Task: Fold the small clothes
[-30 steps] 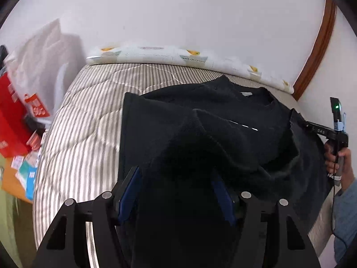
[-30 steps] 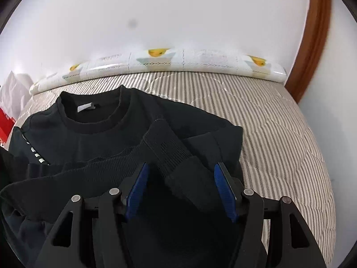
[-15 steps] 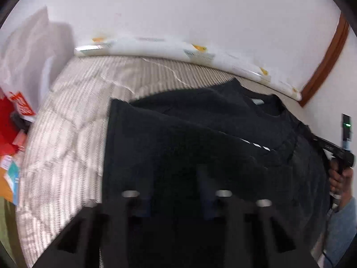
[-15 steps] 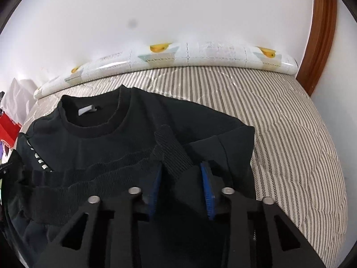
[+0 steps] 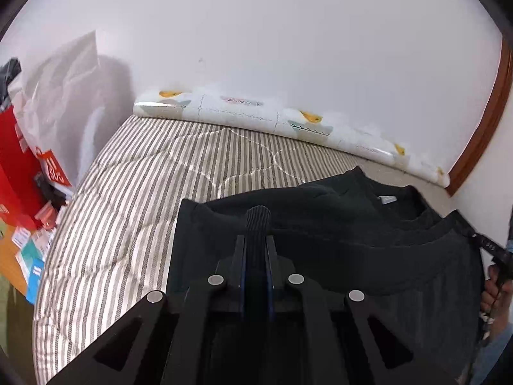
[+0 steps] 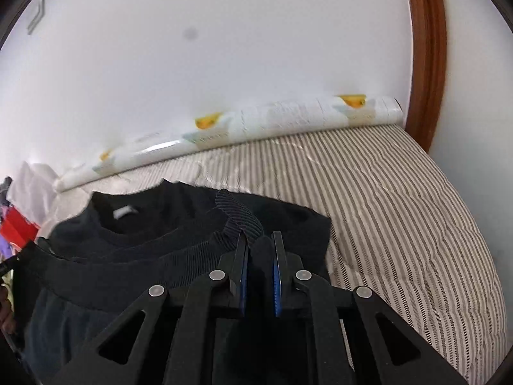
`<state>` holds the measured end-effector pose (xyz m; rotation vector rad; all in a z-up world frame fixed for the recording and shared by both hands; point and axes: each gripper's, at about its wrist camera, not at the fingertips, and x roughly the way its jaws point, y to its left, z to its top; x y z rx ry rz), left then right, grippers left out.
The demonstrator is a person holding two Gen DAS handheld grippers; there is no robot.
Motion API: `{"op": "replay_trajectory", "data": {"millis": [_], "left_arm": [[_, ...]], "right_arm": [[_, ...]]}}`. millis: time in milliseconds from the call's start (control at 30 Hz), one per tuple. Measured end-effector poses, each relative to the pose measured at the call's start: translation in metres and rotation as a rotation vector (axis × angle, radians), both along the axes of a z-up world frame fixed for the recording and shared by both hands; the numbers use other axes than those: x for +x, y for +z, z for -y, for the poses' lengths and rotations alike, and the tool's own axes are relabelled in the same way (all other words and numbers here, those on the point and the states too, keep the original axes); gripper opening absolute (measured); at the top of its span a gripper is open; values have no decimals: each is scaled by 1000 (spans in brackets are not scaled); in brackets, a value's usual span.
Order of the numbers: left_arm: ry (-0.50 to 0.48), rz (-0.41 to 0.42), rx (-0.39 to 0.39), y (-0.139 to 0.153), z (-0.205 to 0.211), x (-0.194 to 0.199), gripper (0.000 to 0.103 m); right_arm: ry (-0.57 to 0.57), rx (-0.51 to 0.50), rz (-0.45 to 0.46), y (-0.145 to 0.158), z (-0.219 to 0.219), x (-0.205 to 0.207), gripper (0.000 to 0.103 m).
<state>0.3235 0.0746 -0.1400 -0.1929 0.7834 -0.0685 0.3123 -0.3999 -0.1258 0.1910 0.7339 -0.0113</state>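
A small black sweatshirt (image 5: 336, 221) lies on the striped bed, its collar with a white label toward the wall; it also shows in the right wrist view (image 6: 144, 231). My left gripper (image 5: 256, 243) is shut on the ribbed hem at the sweatshirt's left corner. My right gripper (image 6: 259, 250) is shut on the ribbed hem at its right corner. Both hold the bottom edge lifted and carried up toward the collar. The right gripper's tip also shows at the right edge of the left wrist view (image 5: 490, 247).
The striped quilted bed (image 5: 134, 199) runs to a white wall, with a rolled patterned mat (image 5: 272, 118) along it. Red and white bags (image 5: 22, 160) stand off the bed's left side. A wooden door frame (image 6: 426, 64) stands at the right.
Both grippers have closed from open onto the hem corners and moved forward, carrying the bottom edge up toward the collar.
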Motion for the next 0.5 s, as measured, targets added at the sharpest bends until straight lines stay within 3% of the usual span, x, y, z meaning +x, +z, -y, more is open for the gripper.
{"op": "replay_trajectory", "data": {"millis": [133,300,500], "left_arm": [[-4,-1,-6,1,4,8,10],[2,-76,33,-11,9,16,11],[15,-121,70,-14,9,13,19]], "right_arm": [[-17,47,46,3,14,-5,12],[-42,-13,-95,-19,13,15,12],[-19,-107,-122,-10,3,5,23]]}}
